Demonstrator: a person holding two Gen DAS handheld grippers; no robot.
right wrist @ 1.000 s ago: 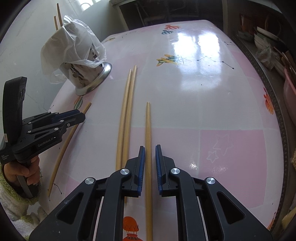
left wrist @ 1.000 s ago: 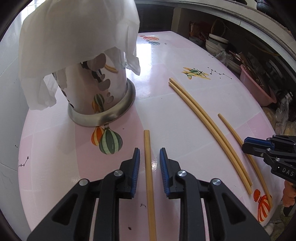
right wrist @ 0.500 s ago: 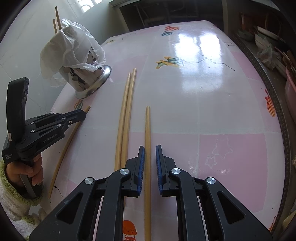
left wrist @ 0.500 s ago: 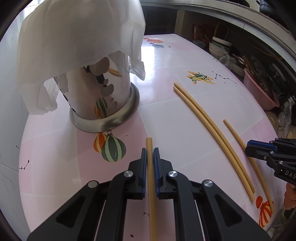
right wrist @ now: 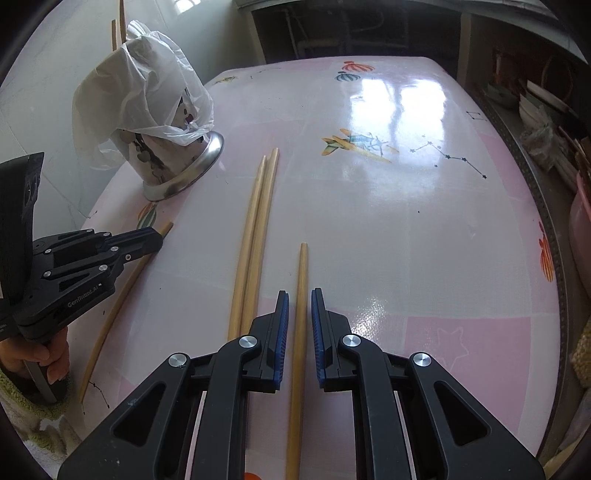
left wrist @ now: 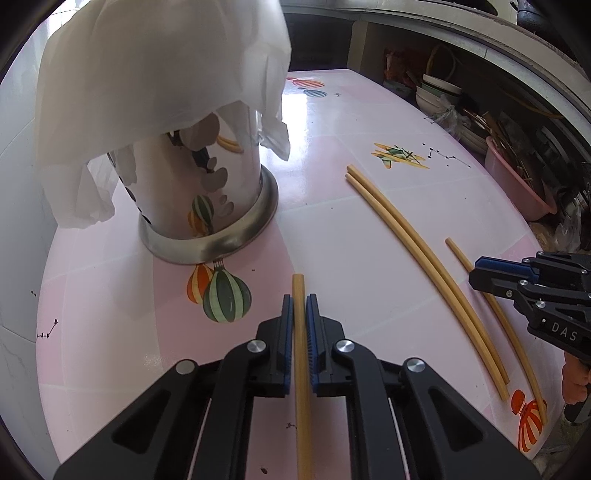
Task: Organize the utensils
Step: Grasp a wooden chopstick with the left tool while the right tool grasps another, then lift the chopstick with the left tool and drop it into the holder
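Four wooden chopsticks lie on the pink table (left wrist: 332,129). My left gripper (left wrist: 299,297) is shut on the leftmost chopstick (left wrist: 304,424) near its far tip, low over the table. From the right wrist it shows at the left (right wrist: 147,236), over that same chopstick (right wrist: 125,288). My right gripper (right wrist: 298,291) straddles a single chopstick (right wrist: 303,266) with a small gap at each pad, so it is open. A pair of chopsticks (right wrist: 258,221) lies between the two grippers. The steel utensil holder (left wrist: 177,192), draped in a white plastic bag (left wrist: 147,74), stands at the back left.
Two chopsticks (right wrist: 120,22) stick up out of the holder (right wrist: 173,173). A white wall runs along the table's left side. Past the right edge, a lower shelf holds stacked bowls (left wrist: 439,88) and a pink basin (left wrist: 517,184).
My left gripper's jaws, open a second ago, have closed on the leftmost chopstick. My right gripper has slid a little forward along its chopstick, jaws unchanged.
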